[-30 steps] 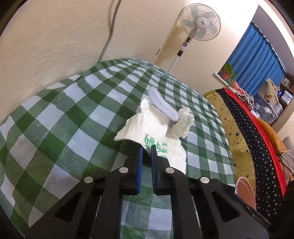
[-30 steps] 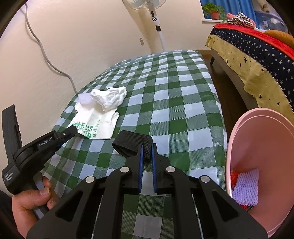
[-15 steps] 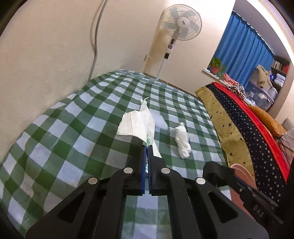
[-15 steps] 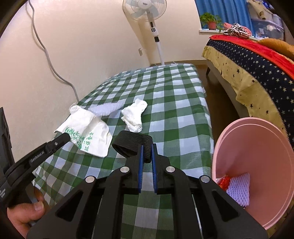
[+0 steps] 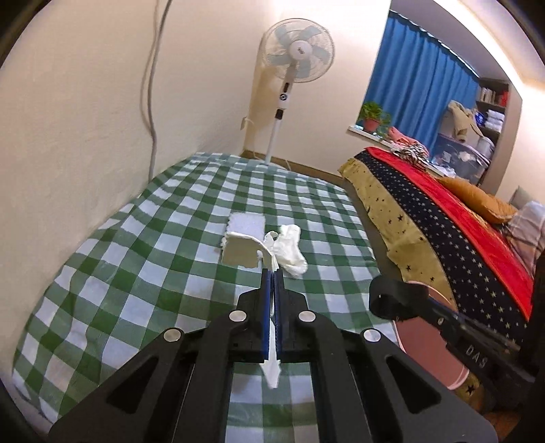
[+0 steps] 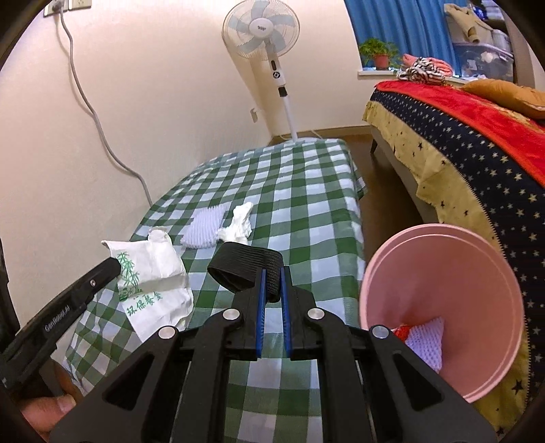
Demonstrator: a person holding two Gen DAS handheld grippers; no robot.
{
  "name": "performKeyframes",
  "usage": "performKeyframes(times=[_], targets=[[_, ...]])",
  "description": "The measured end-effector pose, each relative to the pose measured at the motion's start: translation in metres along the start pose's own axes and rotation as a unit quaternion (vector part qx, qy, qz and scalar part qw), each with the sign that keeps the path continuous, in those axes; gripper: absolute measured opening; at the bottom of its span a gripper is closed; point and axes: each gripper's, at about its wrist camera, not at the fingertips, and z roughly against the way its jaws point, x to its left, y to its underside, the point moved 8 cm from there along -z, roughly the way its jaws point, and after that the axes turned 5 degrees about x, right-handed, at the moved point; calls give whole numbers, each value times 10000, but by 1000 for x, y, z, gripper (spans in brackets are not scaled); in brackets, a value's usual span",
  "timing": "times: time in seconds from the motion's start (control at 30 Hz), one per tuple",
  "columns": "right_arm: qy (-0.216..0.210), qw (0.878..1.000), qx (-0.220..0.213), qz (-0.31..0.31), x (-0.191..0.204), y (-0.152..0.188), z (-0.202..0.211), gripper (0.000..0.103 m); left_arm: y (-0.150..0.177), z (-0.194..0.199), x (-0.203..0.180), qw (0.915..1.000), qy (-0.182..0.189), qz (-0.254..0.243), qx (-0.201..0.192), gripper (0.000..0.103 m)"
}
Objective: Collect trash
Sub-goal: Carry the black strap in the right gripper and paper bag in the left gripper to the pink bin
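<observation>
Left gripper (image 5: 272,272) pinches a printed white paper bag (image 6: 153,286) above the checked tablecloth (image 5: 136,272); right gripper (image 6: 272,272) clamps a black strap (image 6: 245,269), pink bin (image 6: 442,259) beside it.

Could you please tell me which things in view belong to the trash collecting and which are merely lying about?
Job:
- white paper bag with green print, in left gripper
- crumpled white tissue
- white foam net
- pink plastic bin
- black ribbed band, in right gripper

Lying about:
- white standing fan
- potted plant
- star-patterned bedspread
</observation>
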Motion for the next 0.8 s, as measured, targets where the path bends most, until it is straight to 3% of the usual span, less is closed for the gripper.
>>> performKeyframes(times=[0.8], targets=[[319, 9988, -321, 158, -21, -20, 76, 9, 1, 41, -50, 9974, 478, -492, -223, 2]])
